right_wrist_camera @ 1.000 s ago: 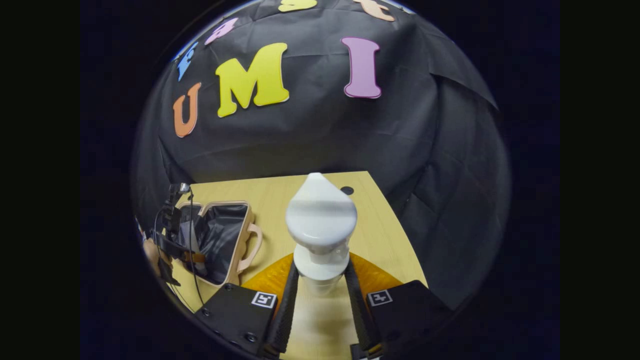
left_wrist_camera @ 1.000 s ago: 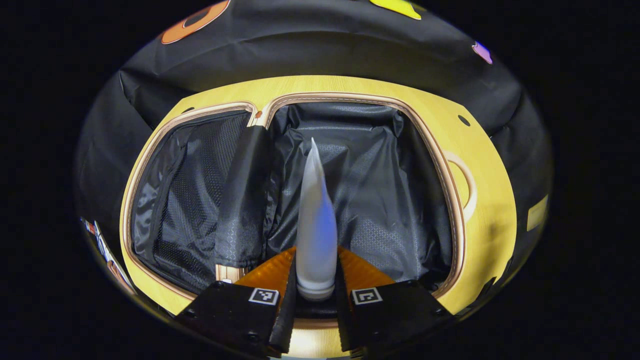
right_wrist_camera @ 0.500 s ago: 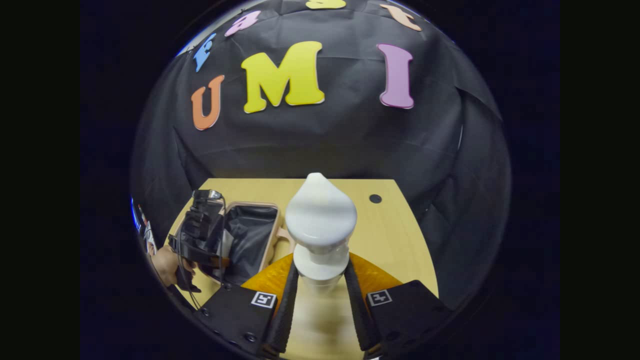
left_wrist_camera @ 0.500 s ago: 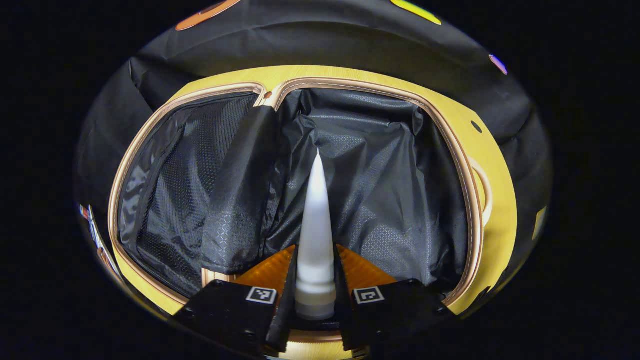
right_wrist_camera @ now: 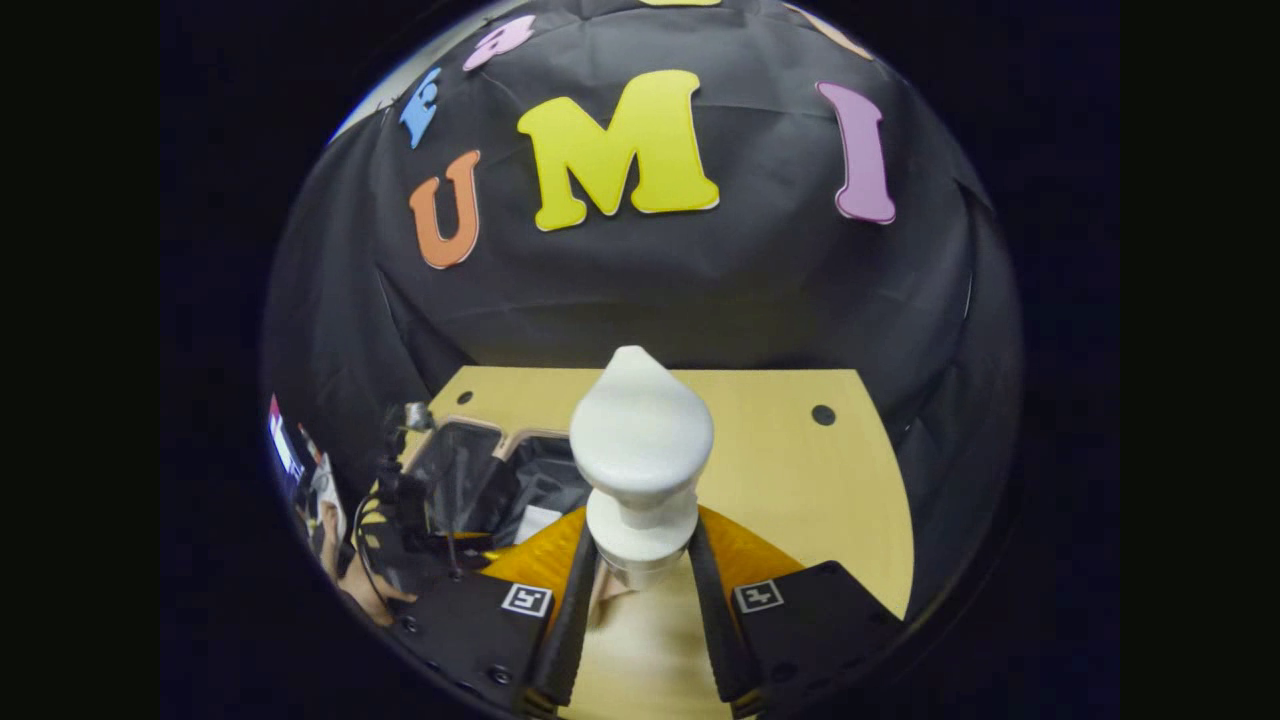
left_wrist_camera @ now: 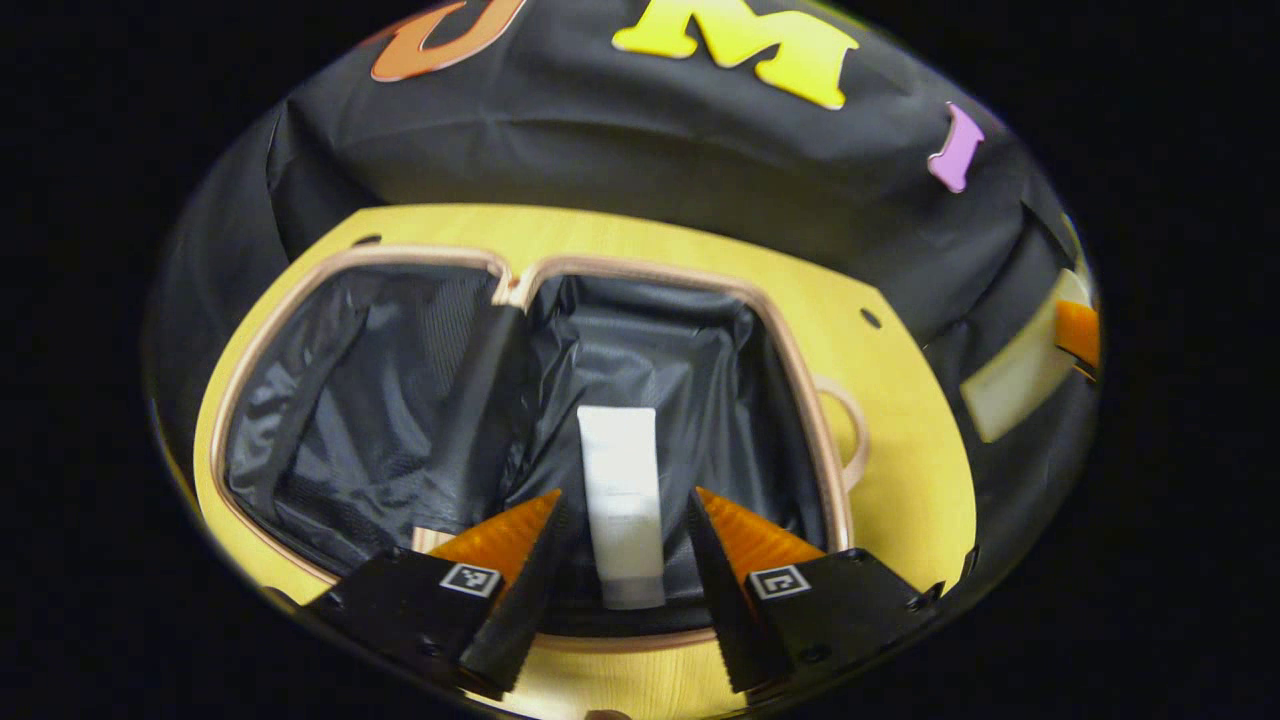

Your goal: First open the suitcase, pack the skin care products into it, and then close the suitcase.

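In the left gripper view, I see my left gripper (left_wrist_camera: 622, 525) with fingers apart above the open suitcase (left_wrist_camera: 790, 350); a white tube (left_wrist_camera: 620, 500) lies flat on the lining, lower centre, between them. In the right gripper view, my right gripper (right_wrist_camera: 640, 570) is clamped on a pump bottle (right_wrist_camera: 640, 450), centre frame, with the suitcase (right_wrist_camera: 480, 470) at lower left on the table (right_wrist_camera: 800, 480).

Pump bottle (right_wrist_camera: 641, 470) body hidden below its neck between the right hand-held gripper (right_wrist_camera: 640, 610) fingers, suitcase (right_wrist_camera: 470, 480) partly hidden behind the bottle and the left hand-held gripper (right_wrist_camera: 400, 530), suitcase near rim (left_wrist_camera: 640, 640) blocked by left gripper's own body.
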Available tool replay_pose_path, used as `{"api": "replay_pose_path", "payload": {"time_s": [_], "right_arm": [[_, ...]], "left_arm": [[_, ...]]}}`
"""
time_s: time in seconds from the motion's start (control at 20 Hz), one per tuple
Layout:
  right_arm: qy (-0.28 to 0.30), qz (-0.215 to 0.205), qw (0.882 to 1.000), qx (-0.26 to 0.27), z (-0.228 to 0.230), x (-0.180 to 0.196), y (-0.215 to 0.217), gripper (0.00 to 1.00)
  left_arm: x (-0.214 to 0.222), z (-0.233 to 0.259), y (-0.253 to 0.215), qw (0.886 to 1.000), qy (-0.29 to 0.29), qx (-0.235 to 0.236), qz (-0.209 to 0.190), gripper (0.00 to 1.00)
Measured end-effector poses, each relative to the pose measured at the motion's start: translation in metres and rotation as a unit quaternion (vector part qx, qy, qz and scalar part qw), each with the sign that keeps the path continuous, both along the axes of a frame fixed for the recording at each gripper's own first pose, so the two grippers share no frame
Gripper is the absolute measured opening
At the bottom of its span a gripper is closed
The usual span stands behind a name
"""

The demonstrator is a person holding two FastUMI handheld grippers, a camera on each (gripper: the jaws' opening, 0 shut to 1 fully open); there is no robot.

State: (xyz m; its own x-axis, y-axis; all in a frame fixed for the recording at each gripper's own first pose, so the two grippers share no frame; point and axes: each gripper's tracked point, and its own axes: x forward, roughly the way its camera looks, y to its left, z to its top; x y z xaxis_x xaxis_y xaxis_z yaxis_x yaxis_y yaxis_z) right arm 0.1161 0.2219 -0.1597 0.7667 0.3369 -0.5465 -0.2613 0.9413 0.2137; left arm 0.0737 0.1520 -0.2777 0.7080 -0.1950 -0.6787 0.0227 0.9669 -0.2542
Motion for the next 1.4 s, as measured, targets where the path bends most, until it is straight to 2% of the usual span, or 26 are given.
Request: {"api": "replay_pose_path", "payload": {"time_s": [0.1,0.15,0.2,0.35,0.45,0.6,0.7,0.85,0.9,1.0,1.1,1.15,1.2,1.3,1.35,1.4], "right_arm": [[0.023,0.009,1.000,0.015,-0.007,0.002,0.022,0.49],[0.034,0.016,0.999,0.019,-0.013,0.001,0.034,0.48],[0.043,0.024,0.999,0.021,-0.021,-0.001,0.047,0.46],[0.063,0.044,0.997,0.012,-0.046,-0.009,0.079,0.49],[0.079,0.056,0.995,-0.001,-0.068,-0.014,0.098,0.49],[0.110,0.073,0.991,-0.030,-0.107,-0.027,0.116,0.49],[0.136,0.068,0.988,-0.037,-0.127,-0.033,0.121,0.49],[0.165,0.067,0.982,-0.058,-0.150,-0.040,0.130,0.49],[0.169,0.067,0.981,-0.068,-0.156,-0.040,0.131,0.49],[0.184,0.062,0.978,-0.081,-0.166,-0.044,0.134,0.49],[0.185,0.051,0.979,-0.075,-0.168,-0.036,0.139,0.49],[0.187,0.044,0.979,-0.073,-0.168,-0.033,0.141,0.46],[0.189,0.034,0.979,-0.070,-0.169,-0.026,0.144,0.49],[0.194,0.018,0.979,-0.064,-0.174,-0.013,0.147,0.49],[0.197,0.010,0.979,-0.059,-0.177,-0.007,0.149,0.46],[0.205,0.004,0.977,-0.058,-0.183,-0.001,0.149,0.49]], "left_arm": [[-0.009,0.032,0.010,0.999,-0.046,0.005,0.001,0.82],[-0.015,0.048,0.018,0.997,-0.070,0.011,0.005,0.92],[-0.020,0.065,0.028,0.995,-0.094,0.018,0.012,0.82],[-0.040,0.120,0.056,0.984,-0.171,0.039,0.026,0.84],[-0.050,0.164,0.075,0.972,-0.223,0.065,0.031,0.84],[-0.066,0.211,0.101,0.949,-0.295,0.111,0.026,0.84],[-0.068,0.238,0.117,0.935,-0.331,0.128,0.029,0.88],[-0.075,0.268,0.140,0.925,-0.355,0.123,0.051,0.91],[-0.077,0.278,0.146,0.922,-0.362,0.119,0.060,0.97],[-0.079,0.286,0.163,0.917,-0.374,0.117,0.071,0.97],[-0.081,0.291,0.175,0.915,-0.375,0.123,0.078,0.97],[-0.081,0.292,0.184,0.914,-0.376,0.127,0.082,0.97],[-0.080,0.292,0.192,0.913,-0.376,0.131,0.088,0.97],[-0.079,0.284,0.213,0.914,-0.364,0.144,0.109,1.00],[-0.080,0.280,0.222,0.914,-0.358,0.149,0.122,0.97],[-0.080,0.276,0.229,0.915,-0.352,0.148,0.128,0.97]]}}
